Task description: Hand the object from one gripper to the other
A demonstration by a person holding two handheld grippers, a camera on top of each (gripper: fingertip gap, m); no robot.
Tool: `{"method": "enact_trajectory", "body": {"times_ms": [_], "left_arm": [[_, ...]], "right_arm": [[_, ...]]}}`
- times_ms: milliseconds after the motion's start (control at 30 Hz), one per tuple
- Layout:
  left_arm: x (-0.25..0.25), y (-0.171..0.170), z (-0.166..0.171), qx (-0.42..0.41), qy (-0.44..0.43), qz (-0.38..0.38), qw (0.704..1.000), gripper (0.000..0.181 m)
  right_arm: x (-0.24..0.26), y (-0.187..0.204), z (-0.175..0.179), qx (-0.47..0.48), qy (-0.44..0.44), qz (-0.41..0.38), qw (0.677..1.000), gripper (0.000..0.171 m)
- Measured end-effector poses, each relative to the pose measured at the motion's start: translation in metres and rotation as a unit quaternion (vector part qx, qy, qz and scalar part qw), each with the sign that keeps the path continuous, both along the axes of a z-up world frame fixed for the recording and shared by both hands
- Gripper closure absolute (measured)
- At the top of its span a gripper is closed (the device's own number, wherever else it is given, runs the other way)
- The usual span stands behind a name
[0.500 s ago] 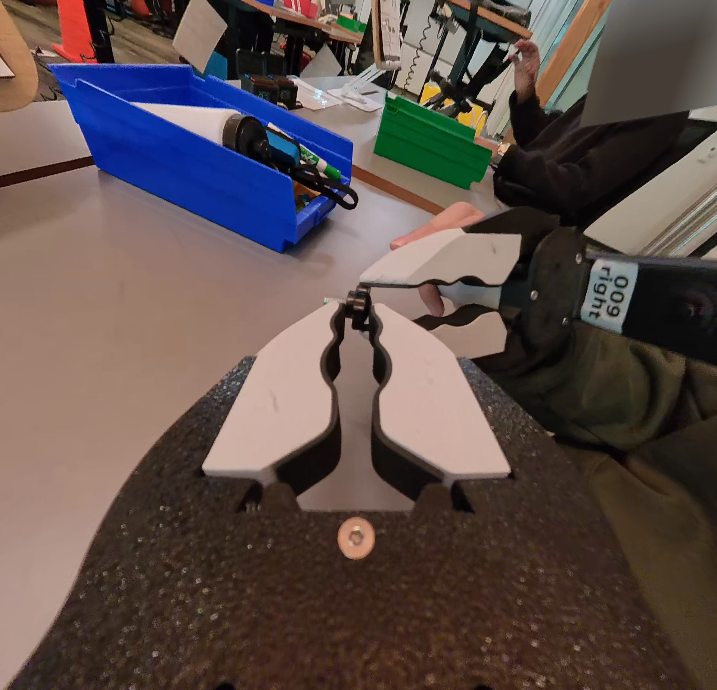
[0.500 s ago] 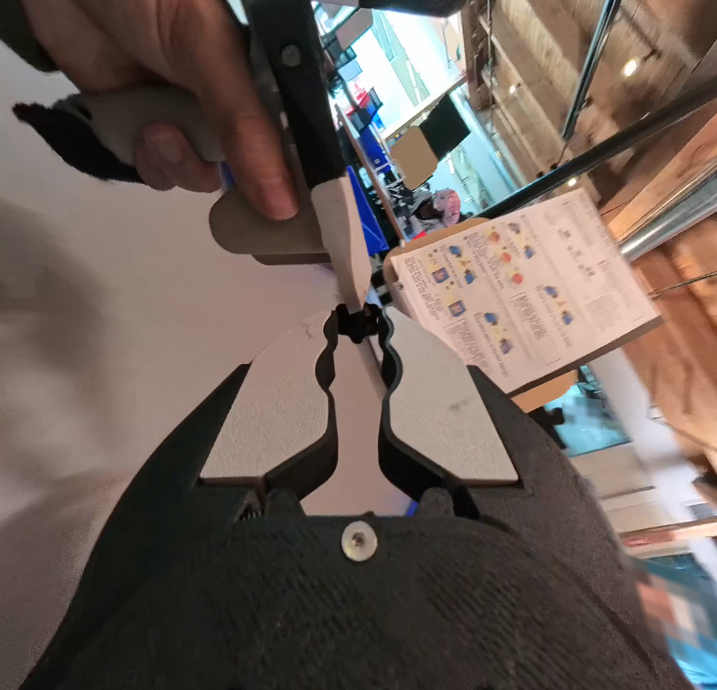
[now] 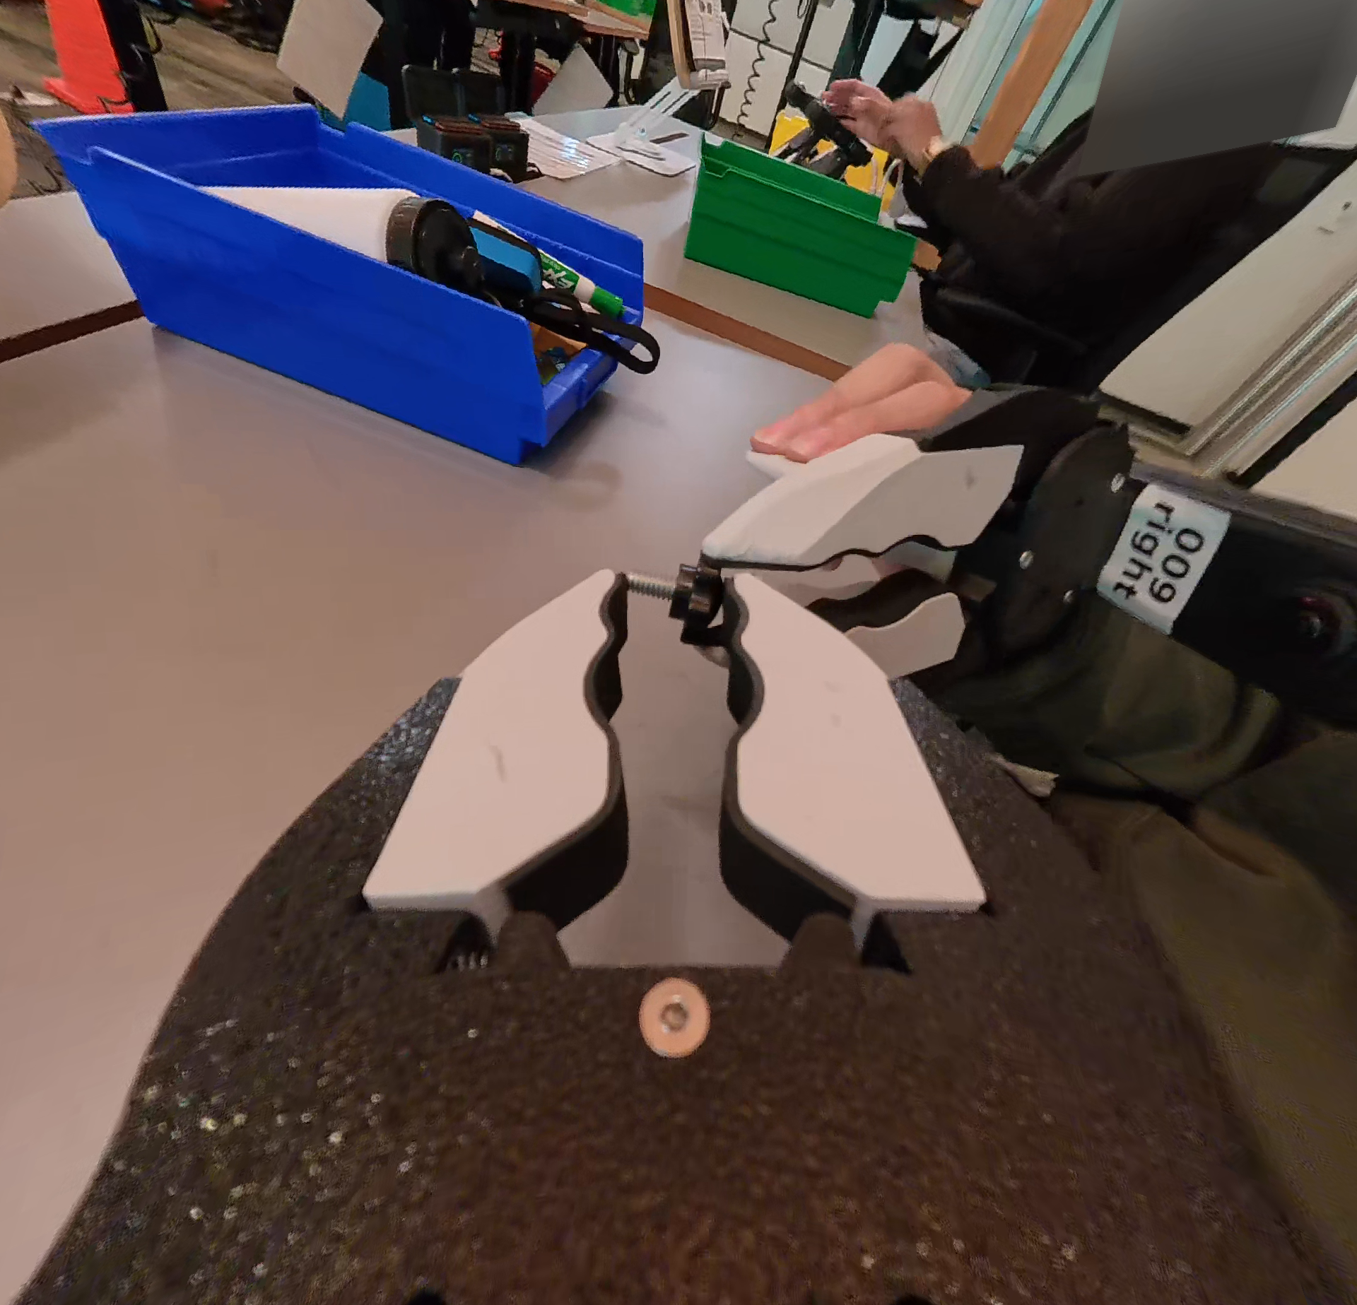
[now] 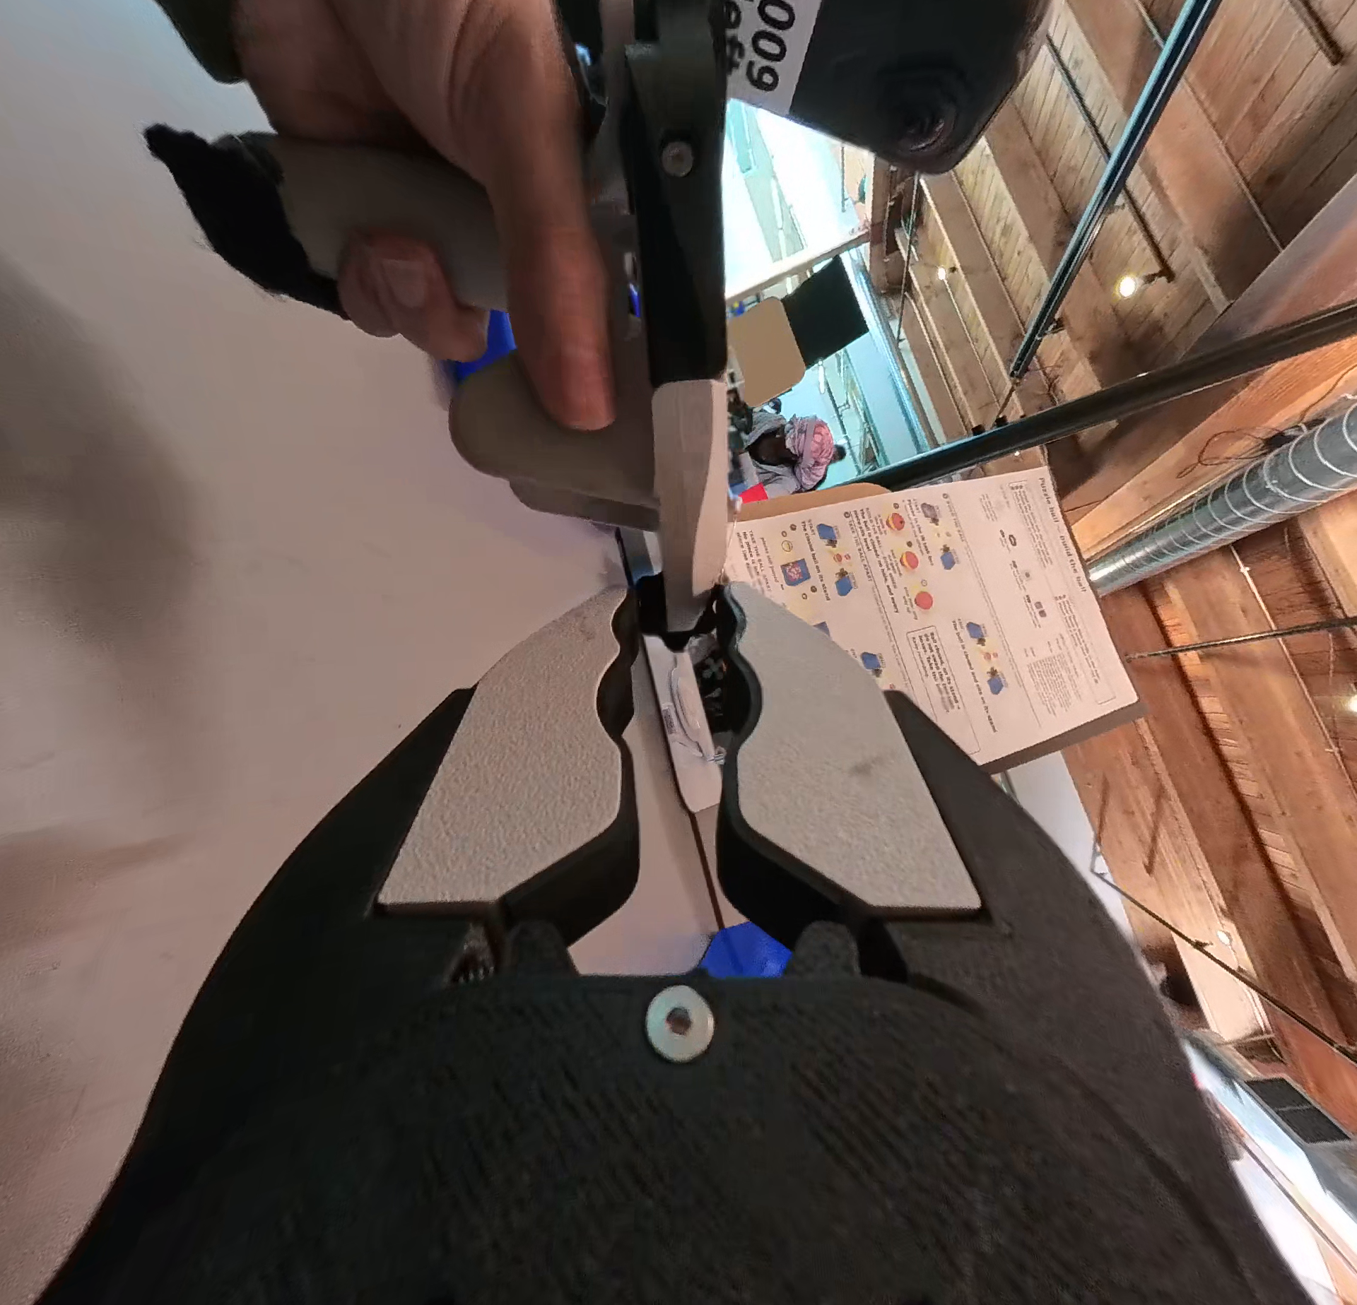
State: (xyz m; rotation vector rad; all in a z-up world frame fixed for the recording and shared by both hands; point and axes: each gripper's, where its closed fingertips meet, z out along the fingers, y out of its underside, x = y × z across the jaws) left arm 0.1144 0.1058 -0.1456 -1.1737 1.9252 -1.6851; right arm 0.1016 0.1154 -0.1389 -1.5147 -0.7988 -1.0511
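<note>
The black thumbscrew (image 3: 694,600) hangs above the grey desk (image 3: 294,572), knob nipped by the right gripper (image 3: 716,572), whose fingers are nearly closed. The left gripper (image 3: 675,602) stands parted around it. White stickers with printed writing mark both grippers.

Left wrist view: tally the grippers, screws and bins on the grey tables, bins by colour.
Grippers: 2, left gripper and right gripper
Screw: 1
Blue bin: 1
Green bin: 1
Total: 5
</note>
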Motion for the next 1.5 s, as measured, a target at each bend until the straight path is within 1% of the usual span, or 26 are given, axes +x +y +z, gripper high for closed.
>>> {"method": "enact_trajectory", "body": {"times_ms": [67,133,233,267,300,333,367,400,467,500,533,567,600,633,667,700,800,933,967,1033,1133,1267,1333,1367,1433,1500], "left_arm": [[0.000,0.000,-0.001,0.025,-0.015,-0.004,1.000,0.157],[0.000,0.000,-0.003,0.044,-0.031,-0.010,0.999,0.157],[-0.002,0.003,0.004,0.048,-0.071,-0.022,0.996,0.157],[-0.004,0.004,0.008,0.049,-0.090,-0.031,0.994,0.157],[-0.007,0.004,0.012,0.053,-0.115,-0.045,0.991,0.157],[-0.012,0.003,0.016,0.061,-0.146,-0.061,0.985,0.157],[-0.017,0.002,0.020,0.072,-0.183,-0.079,0.977,0.157],[-0.024,0.000,0.023,0.086,-0.221,-0.100,0.966,0.157],[-0.032,-0.001,0.026,0.111,-0.281,-0.117,0.946,0.157],[-0.034,-0.002,0.027,0.119,-0.300,-0.120,0.939,0.158],[-0.036,-0.002,0.028,0.124,-0.318,-0.121,0.932,0.158],[-0.037,-0.002,0.031,0.127,-0.337,-0.115,0.926,0.157],[-0.038,-0.002,0.034,0.130,-0.353,-0.112,0.920,0.158],[-0.040,-0.004,0.034,0.137,-0.364,-0.115,0.914,0.158],[-0.040,-0.005,0.034,0.146,-0.374,-0.114,0.909,0.158],[-0.039,-0.005,0.034,0.160,-0.381,-0.109,0.904,0.158],[-0.038,-0.007,0.032,0.186,-0.389,-0.107,0.896,0.158],[-0.035,-0.009,0.026,0.227,-0.391,-0.103,0.886,0.157],[-0.035,-0.009,0.024,0.235,-0.390,-0.104,0.884,0.157],[-0.034,-0.009,0.024,0.239,-0.393,-0.100,0.882,0.158],[-0.033,-0.009,0.025,0.240,-0.390,-0.092,0.884,0.158],[-0.025,-0.005,0.020,0.249,-0.367,-0.072,0.893,0.158],[-0.021,-0.003,0.018,0.249,-0.356,-0.059,0.899,0.154],[-0.020,-0.003,0.017,0.244,-0.345,-0.058,0.904,0.148],[-0.020,-0.002,0.016,0.223,-0.326,-0.058,0.917,0.146],[-0.018,0.001,0.021,0.194,-0.310,-0.047,0.930,0.146]], "right_arm": [[-0.001,-0.001,-0.001,-0.006,0.010,0.005,1.000,0.155],[-0.003,-0.002,0.000,-0.005,0.053,0.020,0.998,0.156],[-0.001,-0.007,0.011,0.020,0.183,0.054,0.981,0.139],[0.001,-0.008,0.015,0.030,0.246,0.065,0.967,0.133],[0.001,-0.009,0.018,0.033,0.322,0.083,0.942,0.127],[-0.003,-0.009,0.020,0.027,0.406,0.114,0.906,0.122],[-0.007,-0.010,0.023,0.021,0.487,0.146,0.861,0.121],[-0.010,-0.012,0.027,0.017,0.562,0.174,0.809,0.119],[-0.015,-0.014,0.028,-0.005,0.694,0.219,0.686,0.116],[-0.019,-0.015,0.026,-0.024,0.744,0.237,0.624,0.114],[-0.022,-0.015,0.024,-0.044,0.782,0.249,0.569,0.116],[-0.024,-0.015,0.021,-0.057,0.808,0.256,0.528,0.119],[-0.027,-0.014,0.021,-0.063,0.822,0.266,0.499,0.120],[-0.031,-0.014,0.022,-0.066,0.830,0.276,0.481,0.123],[-0.034,-0.013,0.023,-0.070,0.833,0.280,0.473,0.126],[-0.036,-0.011,0.022,-0.074,0.834,0.280,0.469,0.125],[-0.038,-0.006,0.017,-0.079,0.835,0.265,0.475,0.127],[-0.042,-0.009,0.017,-0.088,0.836,0.281,0.463,0.148],[-0.042,-0.009,0.016,-0.091,0.834,0.279,0.467,0.148],[-0.041,-0.009,0.016,-0.089,0.825,0.279,0.484,0.148],[-0.040,-0.008,0.016,-0.084,0.801,0.273,0.527,0.149],[-0.031,-0.007,0.012,-0.071,0.754,0.240,0.607,0.148],[-0.022,-0.006,0.012,-0.054,0.717,0.214,0.661,0.148],[-0.015,-0.005,0.010,-0.044,0.690,0.189,0.698,0.149],[0.004,-0.006,0.003,-0.029,0.607,0.118,0.785,0.149],[0.019,-0.009,0.001,-0.021,0.515,0.055,0.855,0.149]]}}
